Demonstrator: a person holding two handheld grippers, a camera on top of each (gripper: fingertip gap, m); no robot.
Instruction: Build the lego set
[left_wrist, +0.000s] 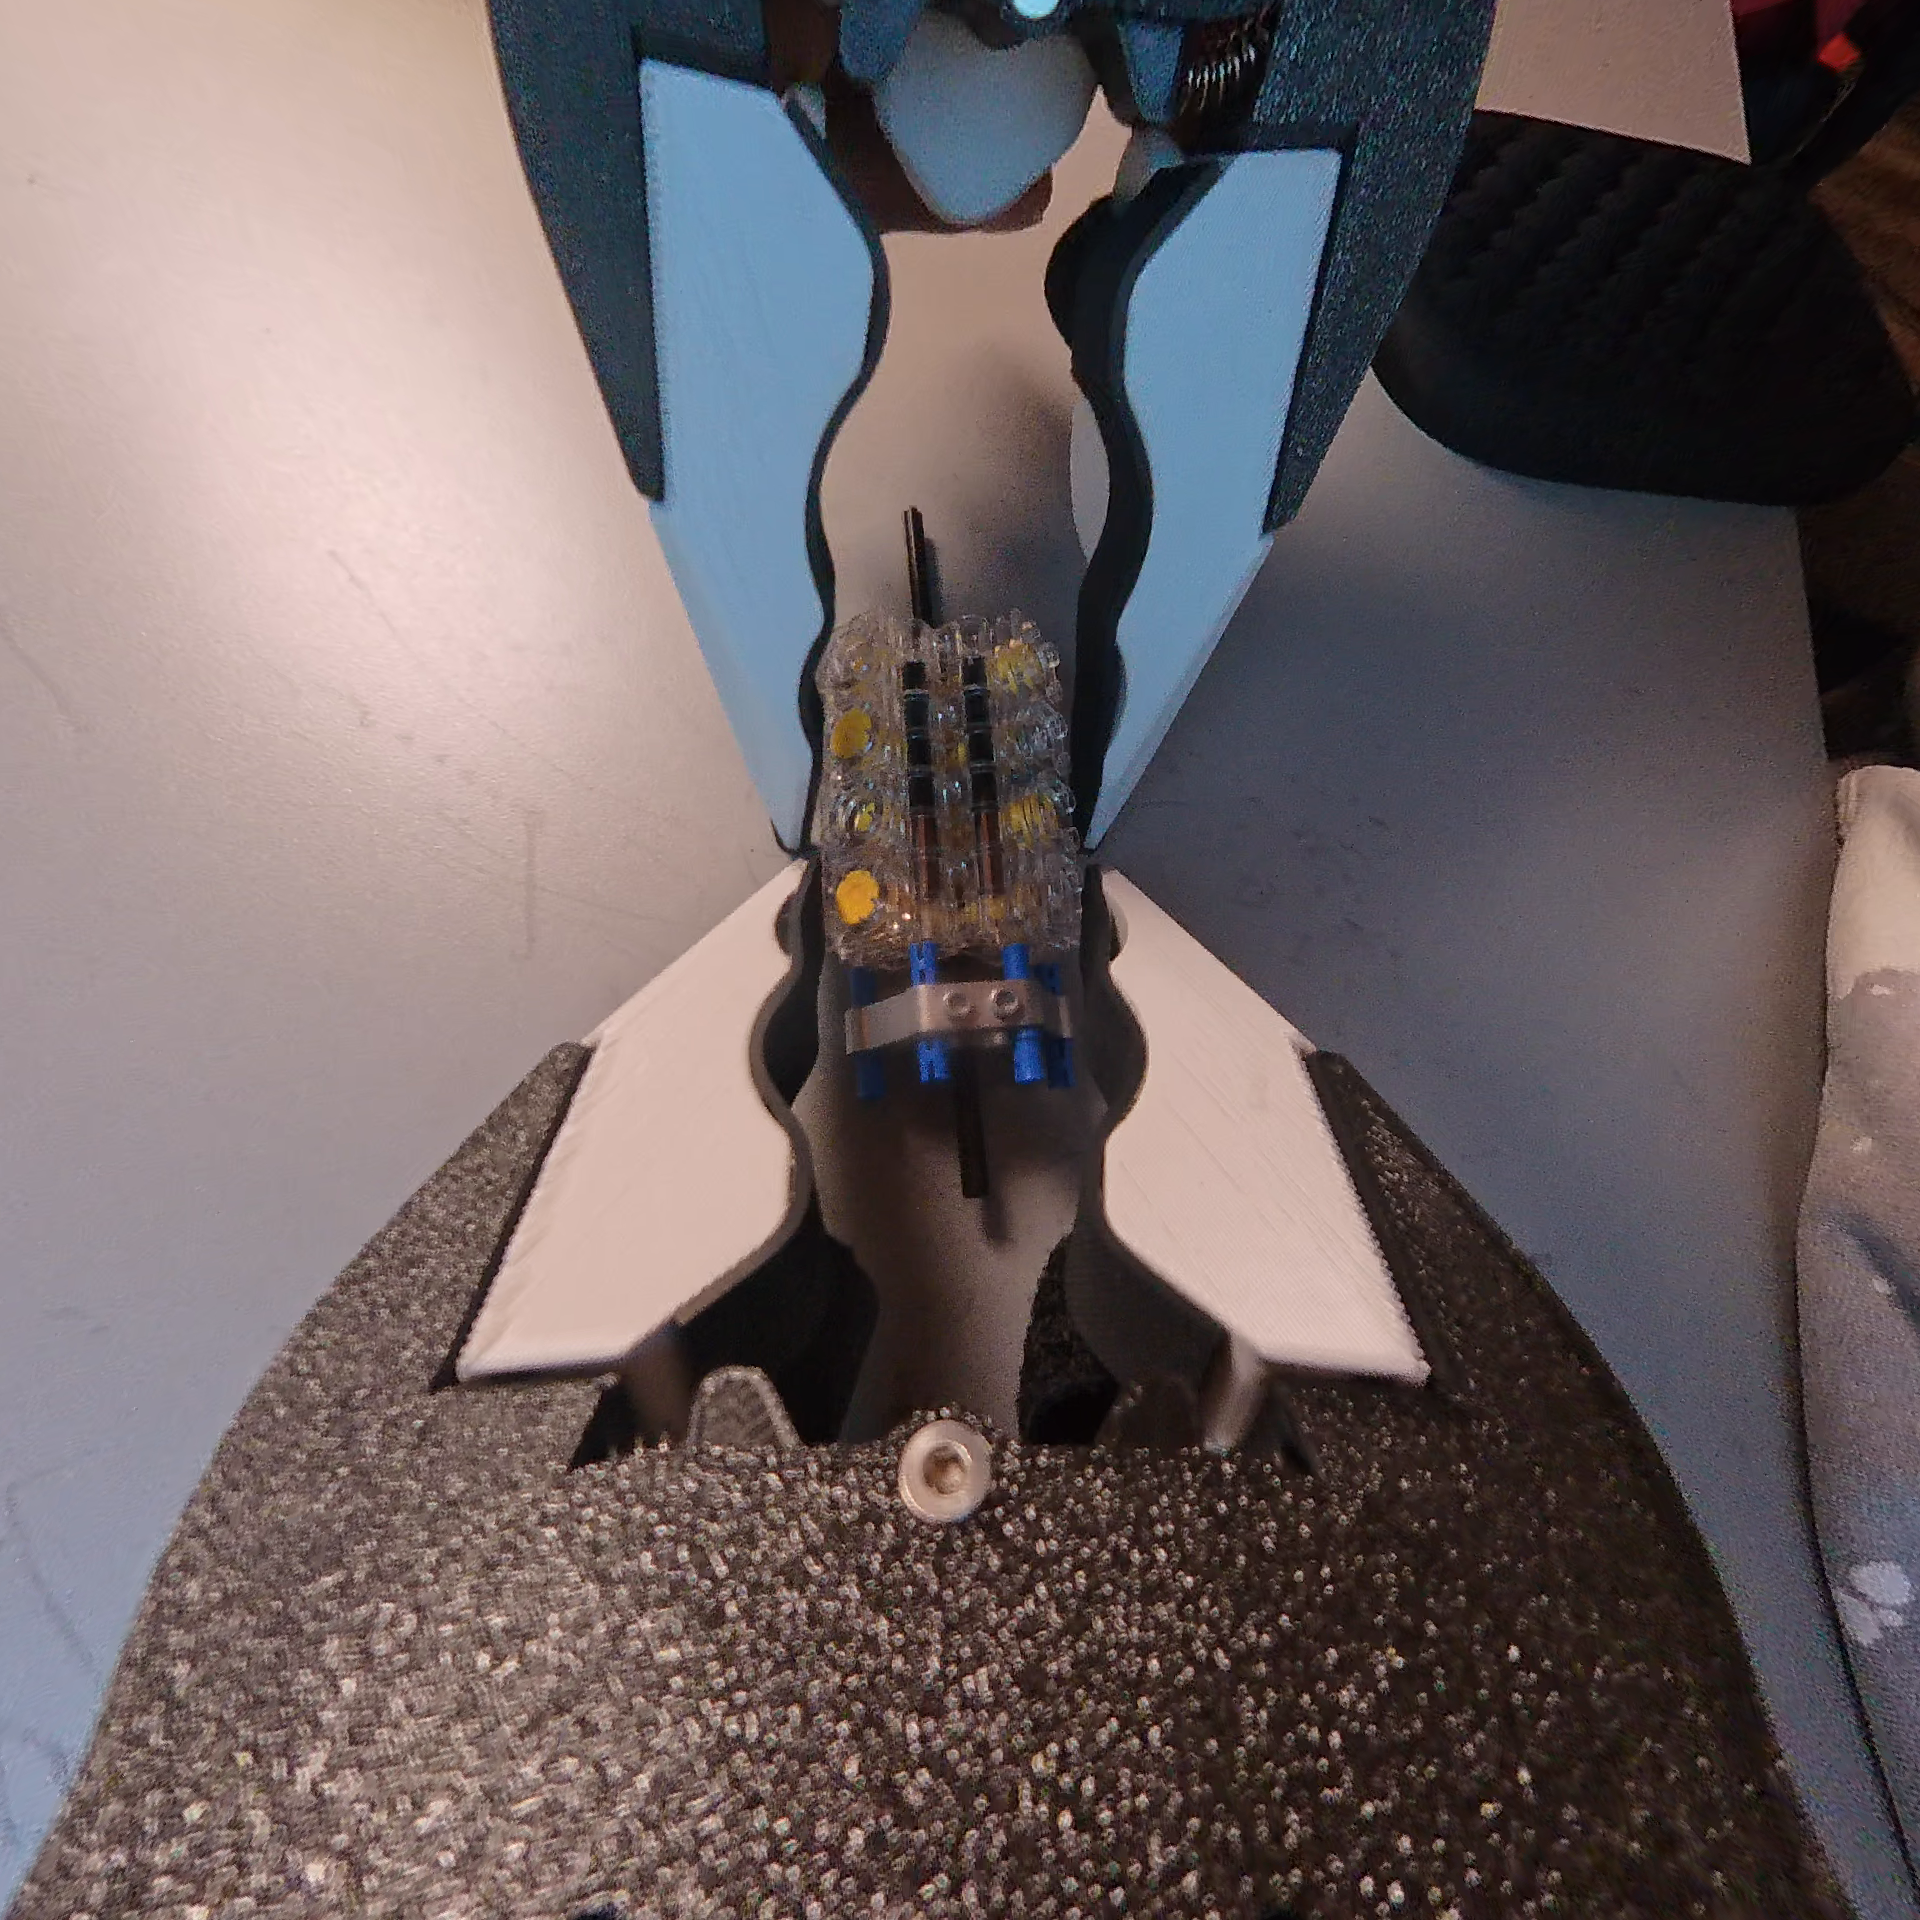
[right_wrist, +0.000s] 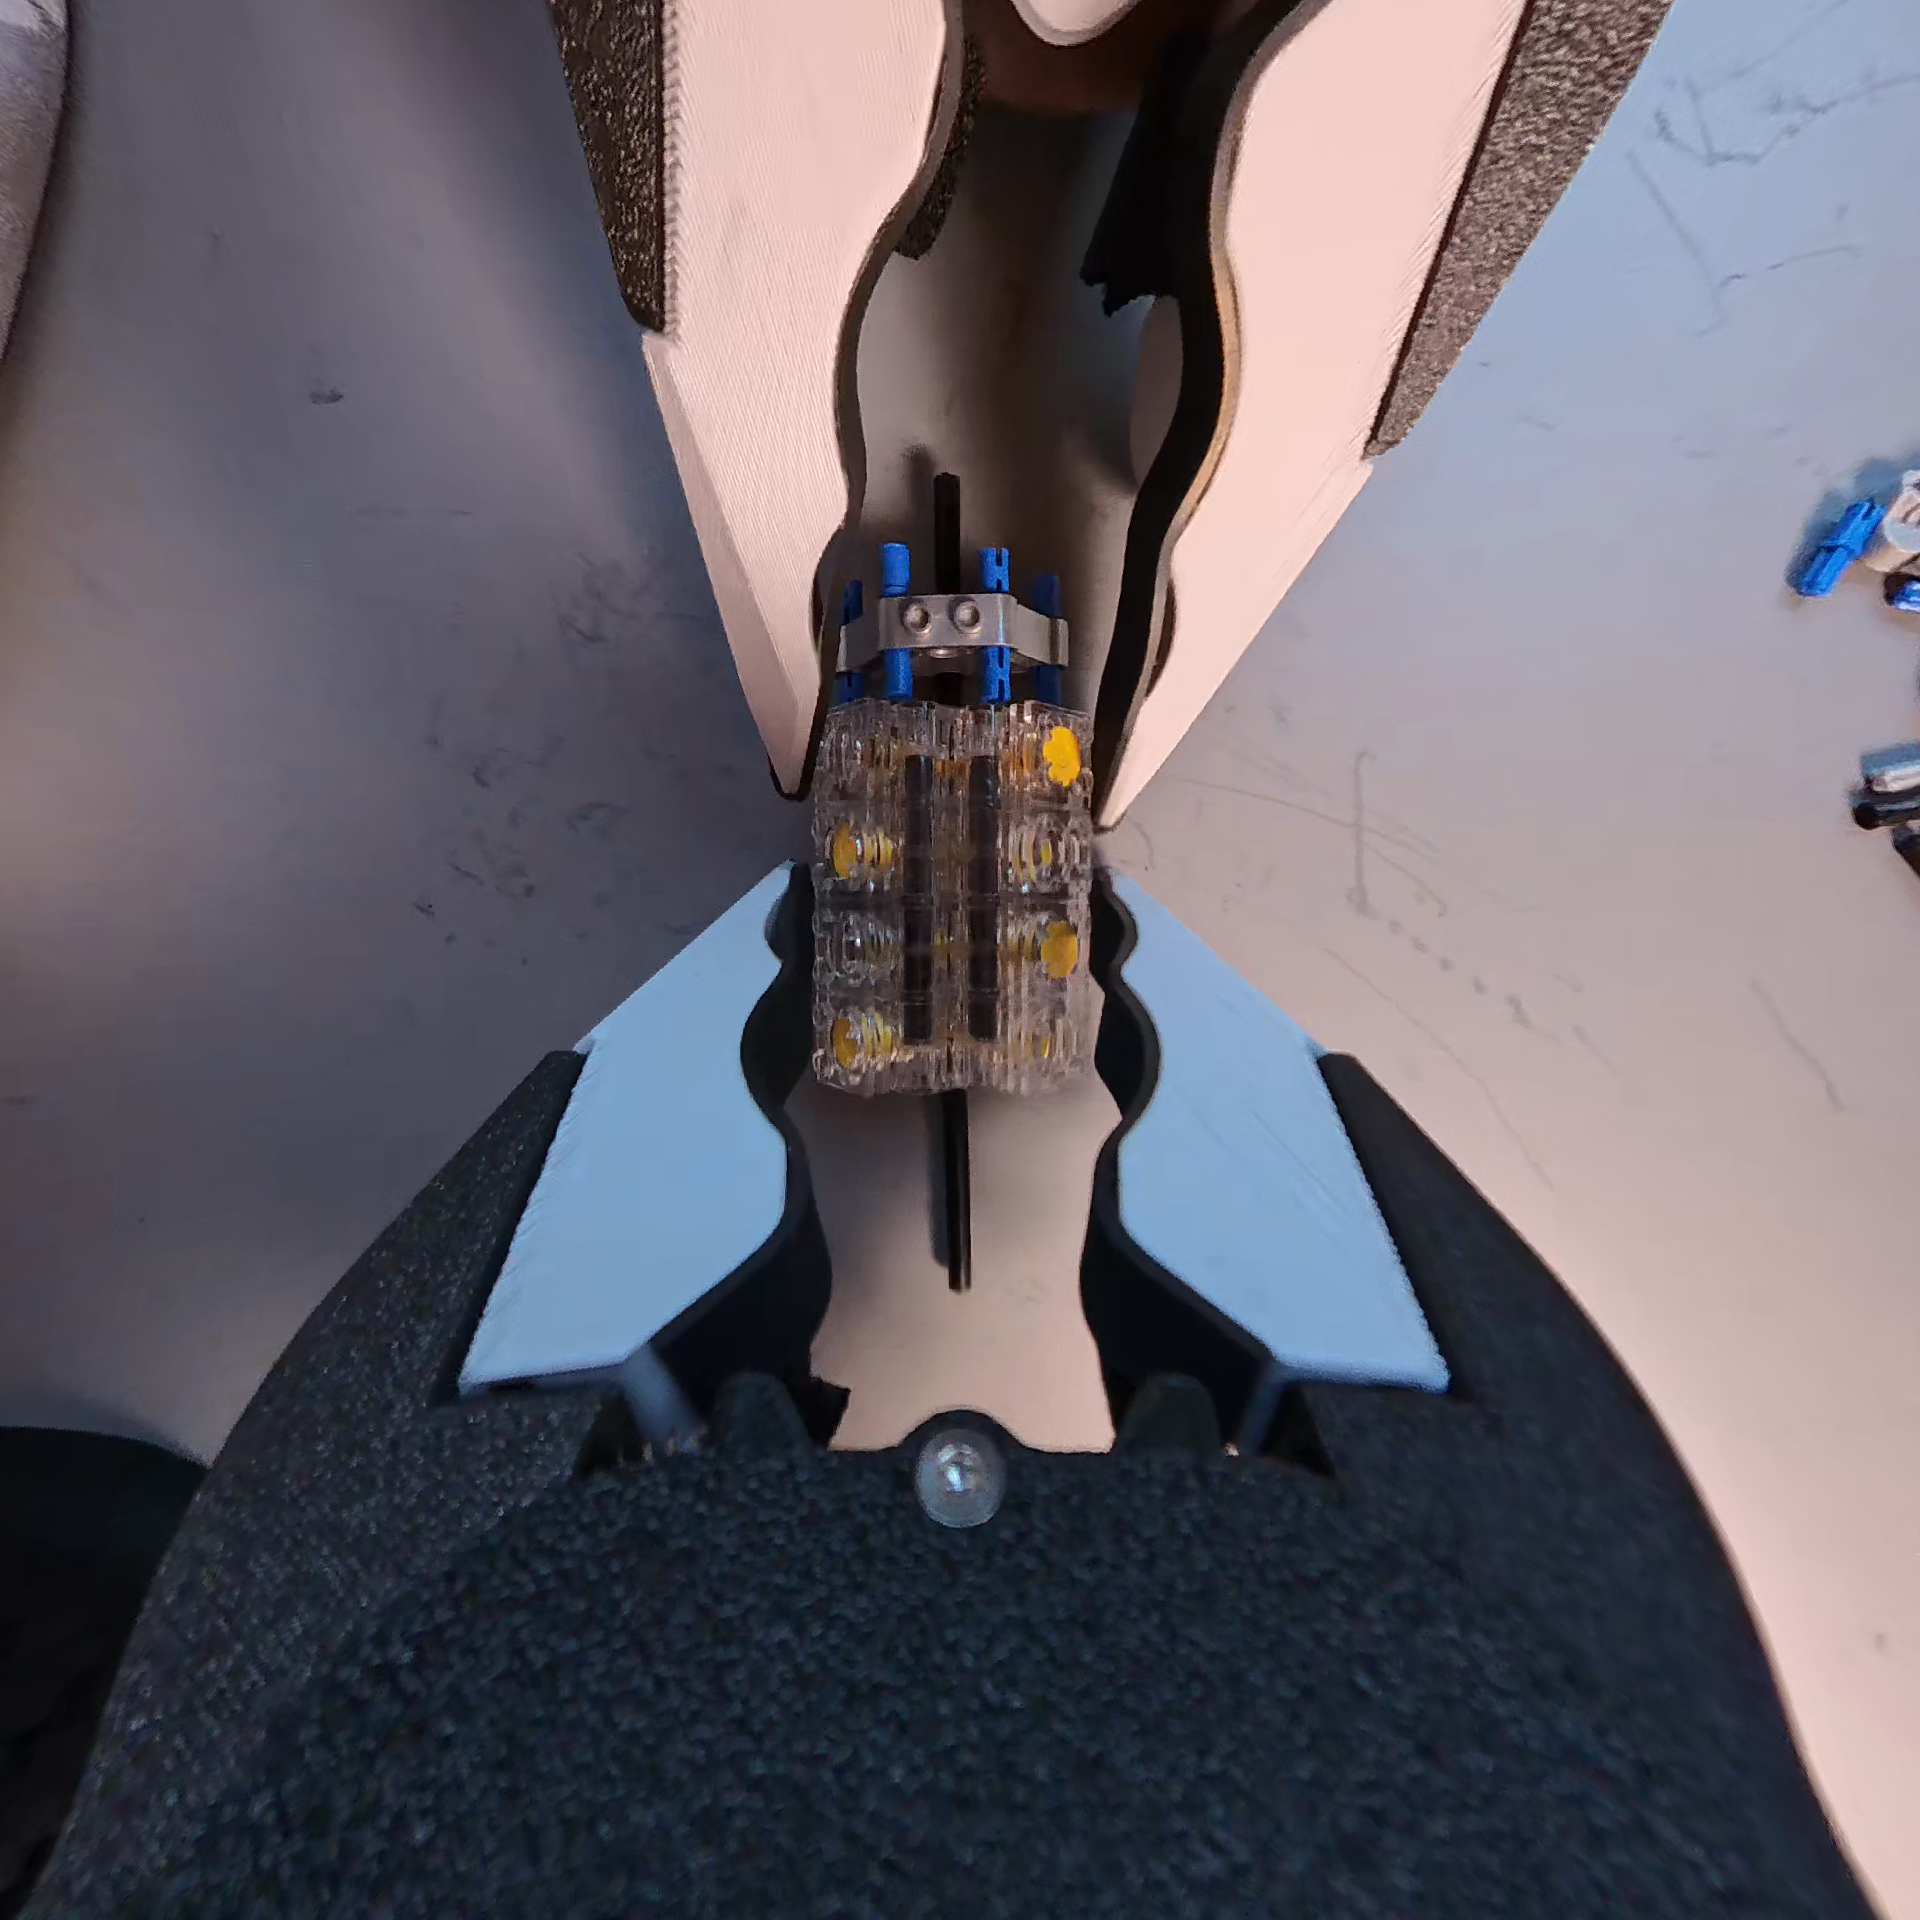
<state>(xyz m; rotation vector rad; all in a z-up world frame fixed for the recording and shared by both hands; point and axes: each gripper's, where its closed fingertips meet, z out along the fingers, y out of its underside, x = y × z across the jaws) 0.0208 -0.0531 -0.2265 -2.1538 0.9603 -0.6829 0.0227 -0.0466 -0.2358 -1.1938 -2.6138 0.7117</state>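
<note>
A small brick assembly is held between both grippers above a grey table (left_wrist: 312, 727). It is a clear block (left_wrist: 945, 800) with yellow pins and black axles; at one end sit blue pins (left_wrist: 923, 971) and a grey connector (left_wrist: 961, 1006). A black axle (left_wrist: 971, 1143) sticks out both ends. My left gripper (left_wrist: 951, 883) is shut on the block's connector end. The right gripper (left_wrist: 951, 831) comes in from the far side and clamps the block. In the right wrist view, my right gripper (right_wrist: 948, 878) is shut on the clear block (right_wrist: 951, 904), and the left gripper (right_wrist: 951, 805) faces it around the connector (right_wrist: 951, 644).
A black knitted object (left_wrist: 1621, 312) lies at the far right of the table, with grey cloth (left_wrist: 1870, 1143) along the right edge. In the right wrist view, loose blue pins (right_wrist: 1834, 561) and small dark parts (right_wrist: 1886, 790) lie on the scuffed table (right_wrist: 312, 623) at the right edge. The tips of both grippers are at nearly the same place. The black knitted object (left_wrist: 1621, 312) is about 25 cm from both grippers' fingertips.
</note>
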